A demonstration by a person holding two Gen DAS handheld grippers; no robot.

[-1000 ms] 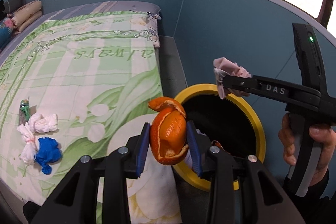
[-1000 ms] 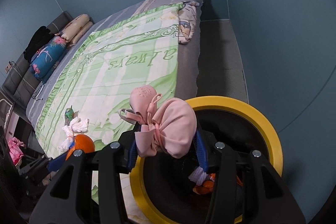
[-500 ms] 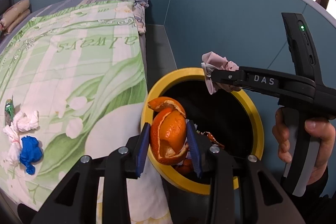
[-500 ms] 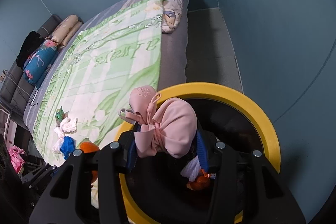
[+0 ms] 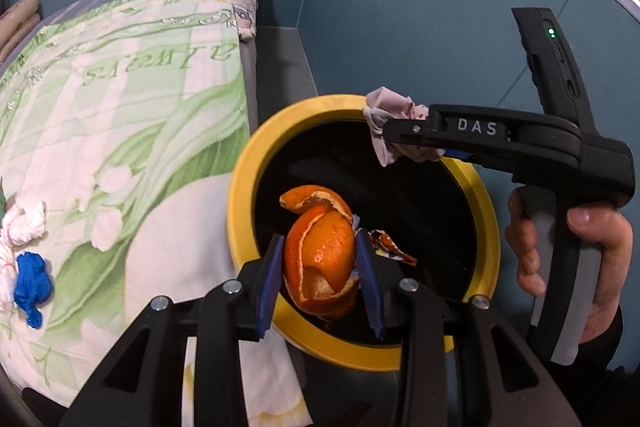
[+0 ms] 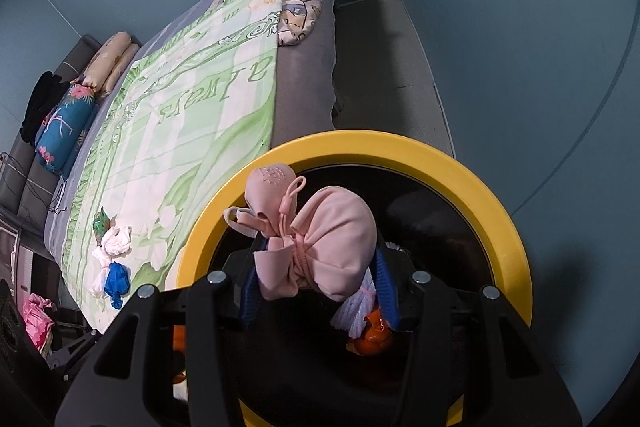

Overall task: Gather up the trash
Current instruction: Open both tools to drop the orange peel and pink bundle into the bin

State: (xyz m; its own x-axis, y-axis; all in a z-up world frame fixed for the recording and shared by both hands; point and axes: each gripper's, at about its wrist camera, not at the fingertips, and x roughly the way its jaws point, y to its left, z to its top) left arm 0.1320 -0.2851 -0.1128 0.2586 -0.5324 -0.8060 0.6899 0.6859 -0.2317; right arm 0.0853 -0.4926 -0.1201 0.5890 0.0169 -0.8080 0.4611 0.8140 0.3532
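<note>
Teal walls are closing in a narrow strip of floor beside a bed (image 6: pixel 304 99), w/ a green-and-white quilt (image 5: pixel 132 115) spreading over it. Wedged against the bed's edge, a bin (image 5: pixel 240 195) w/ a yellow rim and black inside is sitting right under both tools.

The left tongs (image 5: pixel 320 267) are squeezing an orange peel (image 5: pixel 320 251) between their blue pads, about a quarter open, peel hanging over the near side of the bin's mouth. The right tongs (image 6: pixel 316 279) are clamping a pink cloth bundle (image 6: pixel 320 247), jaws roughly half open around it, over the bin's middle (a hand (image 5: pixel 576 259) is gripping that tool's handle in the left view).

Doing it well, imo: both loads are already inside the rim line, so open each pair fully and let things fall straight, not flick. Peel is curling and springy, so it may be catching on a pad; a small shake should free it. The cloth is soft, bunched, tied w/ a cord, likely to be clinging to ribbed pads, so release it low.

Inside the bin, a crinkly wrapper (image 5: pixel 392 247) and more peel are lying. Still out on the quilt: white tissue wads (image 5: pixel 24 227), a blue crumpled piece (image 5: pixel 32 283), a green scrap (image 6: pixel 102 225).
</note>
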